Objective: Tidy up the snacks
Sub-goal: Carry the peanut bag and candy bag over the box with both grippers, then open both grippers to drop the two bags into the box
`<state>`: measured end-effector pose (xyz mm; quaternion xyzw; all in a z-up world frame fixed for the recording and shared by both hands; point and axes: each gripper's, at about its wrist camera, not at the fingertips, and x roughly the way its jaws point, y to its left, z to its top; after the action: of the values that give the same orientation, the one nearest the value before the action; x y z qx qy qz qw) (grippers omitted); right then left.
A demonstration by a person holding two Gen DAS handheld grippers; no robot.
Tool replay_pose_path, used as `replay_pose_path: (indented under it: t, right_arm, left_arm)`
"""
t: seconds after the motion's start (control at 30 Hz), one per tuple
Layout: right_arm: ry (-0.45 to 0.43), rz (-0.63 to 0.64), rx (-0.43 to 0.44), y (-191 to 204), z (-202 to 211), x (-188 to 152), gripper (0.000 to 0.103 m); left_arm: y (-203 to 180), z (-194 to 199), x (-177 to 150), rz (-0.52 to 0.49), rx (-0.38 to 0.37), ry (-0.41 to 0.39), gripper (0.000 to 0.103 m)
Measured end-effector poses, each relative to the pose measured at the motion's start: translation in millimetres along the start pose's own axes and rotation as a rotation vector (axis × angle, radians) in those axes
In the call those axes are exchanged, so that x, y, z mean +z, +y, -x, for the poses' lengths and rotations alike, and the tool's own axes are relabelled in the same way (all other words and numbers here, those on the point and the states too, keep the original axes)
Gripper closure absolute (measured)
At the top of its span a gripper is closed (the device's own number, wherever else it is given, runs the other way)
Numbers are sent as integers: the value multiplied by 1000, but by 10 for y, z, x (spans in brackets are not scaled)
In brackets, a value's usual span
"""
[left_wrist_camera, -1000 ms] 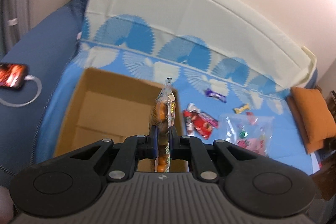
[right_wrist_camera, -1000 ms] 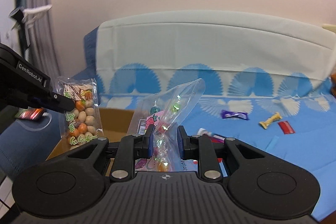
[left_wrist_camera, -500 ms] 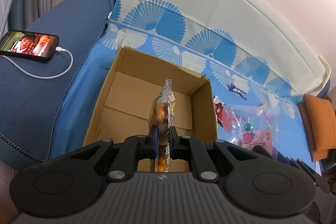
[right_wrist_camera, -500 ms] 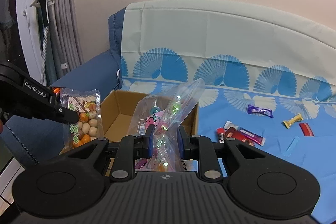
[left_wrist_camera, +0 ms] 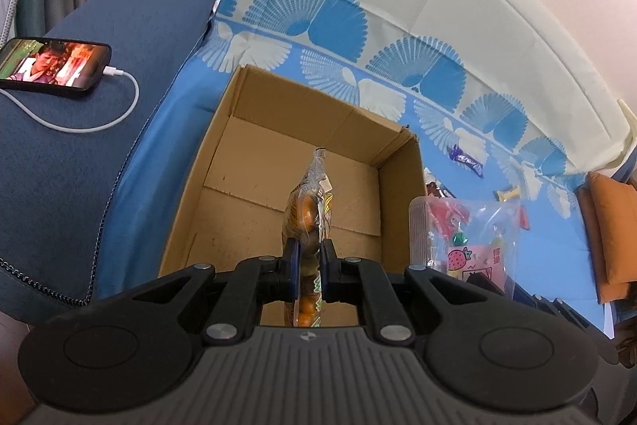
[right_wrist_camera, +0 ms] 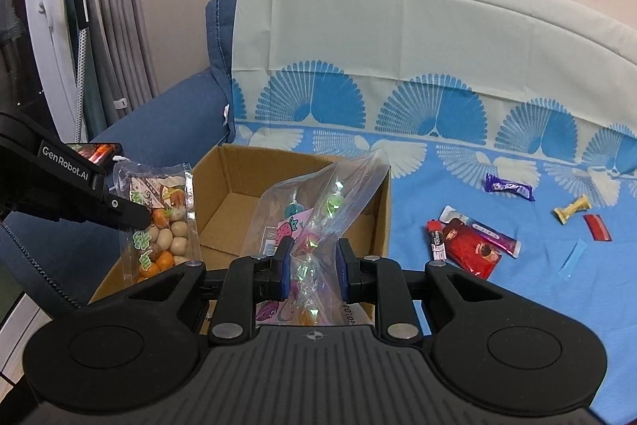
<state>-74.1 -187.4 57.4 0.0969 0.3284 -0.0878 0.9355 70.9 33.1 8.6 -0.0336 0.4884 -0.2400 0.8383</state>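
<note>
1. Since the earlier frames both hands have carried their loads leftward and down toward the cardboard box [left_wrist_camera: 239, 130]; its open cavity, formerly at the edge of each view, now fills the space ahead of the left gripper [left_wrist_camera: 306, 257] and sits straight behind the right gripper [right_wrist_camera: 312, 257].
2. Left jaws are pinched on a narrow clear packet of coated nuts [left_wrist_camera: 308, 210], seen edge-on in the left wrist view. Its long axis runs forward from the jaws, and it appears to hang over the box floor. In the right wrist view the same packet [right_wrist_camera: 163, 222] shows face-on, just inside the box's near-left corner.
3. Right jaws pinch a clear zip bag of wrapped candies [right_wrist_camera: 318, 218], its slack top flopping up and away toward the box's right wall. It seems to hang over the near rim, partly above the cavity.
4. My reading is that the left hand is nearer to a release: the nut packet has bare box floor beneath it.
5. Box interior looks empty, so room is ample. The watch points are the near rim and right wall for the wide candy bag.
6. Outside, on the blue patterned cloth [right_wrist_camera: 497, 154], loose items remain to the right: a red sachet [right_wrist_camera: 471, 245], a purple bar [right_wrist_camera: 507, 186] and a yellow wrapped candy [right_wrist_camera: 571, 210], all well apart from both grippers.
7. A phone [left_wrist_camera: 51, 64] on its charging cable [left_wrist_camera: 95, 114] lies left of the box, clear of the path.
</note>
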Motion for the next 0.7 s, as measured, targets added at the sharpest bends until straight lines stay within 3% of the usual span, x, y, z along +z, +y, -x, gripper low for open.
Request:
replay_pose_path:
  t: [0.7]
  right_arm:
    - [80,-42,38,146,-638,21,79]
  left_arm:
    - [-3,-461,115,-72,90,58,92]
